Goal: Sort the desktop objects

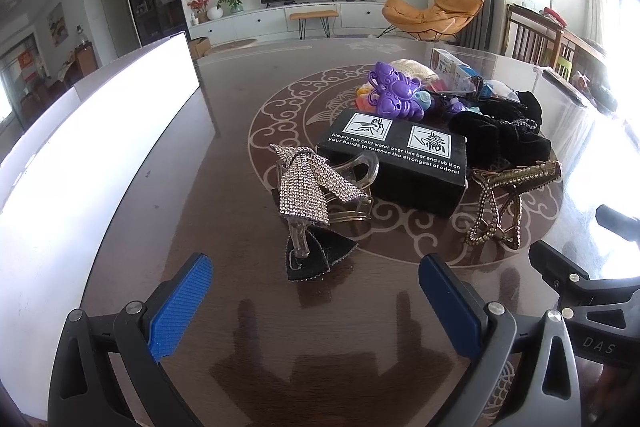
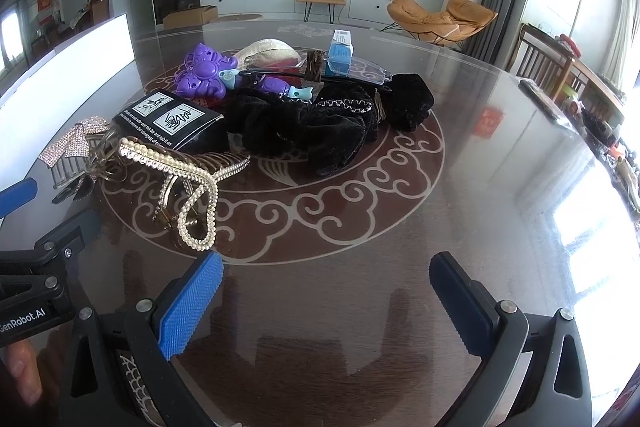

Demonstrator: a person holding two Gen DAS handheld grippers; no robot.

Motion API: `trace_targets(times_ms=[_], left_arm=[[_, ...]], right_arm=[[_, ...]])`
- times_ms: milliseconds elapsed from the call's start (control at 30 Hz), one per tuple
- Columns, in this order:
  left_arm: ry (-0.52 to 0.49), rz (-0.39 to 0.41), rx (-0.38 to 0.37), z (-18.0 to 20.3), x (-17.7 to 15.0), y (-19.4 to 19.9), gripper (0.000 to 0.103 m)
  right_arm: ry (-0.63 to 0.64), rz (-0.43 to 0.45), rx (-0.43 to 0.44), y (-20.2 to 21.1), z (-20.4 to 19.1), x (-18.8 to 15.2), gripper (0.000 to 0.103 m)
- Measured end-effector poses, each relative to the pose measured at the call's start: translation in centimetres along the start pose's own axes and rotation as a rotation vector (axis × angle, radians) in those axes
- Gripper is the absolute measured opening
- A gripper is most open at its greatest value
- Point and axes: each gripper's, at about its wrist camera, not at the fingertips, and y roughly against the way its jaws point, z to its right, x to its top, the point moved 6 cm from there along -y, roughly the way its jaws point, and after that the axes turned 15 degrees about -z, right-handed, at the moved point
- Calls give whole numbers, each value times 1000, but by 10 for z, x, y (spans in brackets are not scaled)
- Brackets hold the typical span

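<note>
Left hand-held gripper (image 1: 316, 299): jaws wide apart, nothing between them, hovering low over the bench (image 1: 168, 187). Right hand-held gripper (image 2: 326, 291): same, jaws spread, nothing held, over bare glossy top. The two sit side by side, each showing at the edge of the other's view.

Clutter sits in one pile on the round scroll inlay at bench centre:
- rhinestone bow hair clip (image 1: 308, 183) nearest the left hand-held gripper, just ahead of its fingers, not touching them; clear claw part under it, black fabric bit at its foot.
- black box (image 1: 394, 157) with white printed instructions, right behind the bow clip, touching or nearly so.
- gold pearl-trimmed claw clip (image 2: 180, 183), beside the box, ahead-left of the right hand-held gripper, lying on its side.
- black velvet scrunchies (image 2: 304, 131) with a beaded strand across them, behind the claw clip, against the box.
- purple plastic butterfly toy (image 2: 204, 75) behind the box, resting on smaller coloured bits that are too jumbled to identify.
- small blue carton (image 2: 340, 53) upright at the back, with a clear plastic case (image 2: 360, 69) next to it.
- cream woven item (image 2: 272, 51) at the far side, partly hidden.

White panel (image 1: 100, 131) runs along the bench's left edge.
</note>
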Motion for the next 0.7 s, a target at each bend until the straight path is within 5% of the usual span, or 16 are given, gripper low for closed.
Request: trace_targets(times_ms=[700], left_arm=[[-1,-7,-5,2,0,-1,103]], right_arm=[[20,-54,28,-13,-4,0,103]])
